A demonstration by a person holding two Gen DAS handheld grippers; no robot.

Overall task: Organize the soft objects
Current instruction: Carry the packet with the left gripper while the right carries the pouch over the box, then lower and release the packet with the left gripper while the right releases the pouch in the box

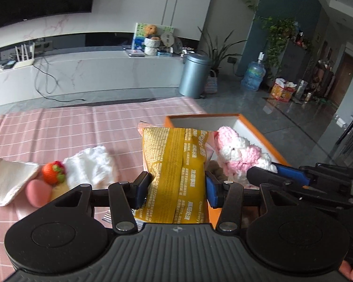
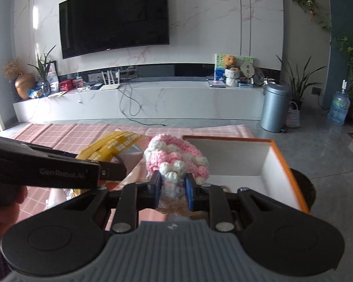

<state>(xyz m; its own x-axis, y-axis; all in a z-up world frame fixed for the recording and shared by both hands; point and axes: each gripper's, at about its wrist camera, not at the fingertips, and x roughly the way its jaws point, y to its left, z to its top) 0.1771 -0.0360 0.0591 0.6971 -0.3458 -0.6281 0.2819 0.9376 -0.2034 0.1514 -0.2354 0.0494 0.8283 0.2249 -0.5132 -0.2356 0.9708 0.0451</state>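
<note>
My left gripper is shut on a yellow soft packet and holds it at the near left edge of the orange box. My right gripper is shut on a pink and white crocheted piece, held over the box's white inside, just right of the packet. The crocheted piece and the right gripper also show in the left wrist view. On the pink checked cloth lie a white fluffy cloth, a crocheted strawberry, a pink round pad and a beige pad.
The table ends just beyond the box; grey floor lies past it. A grey bin and a water bottle stand on the floor. A TV hangs above a white marble console.
</note>
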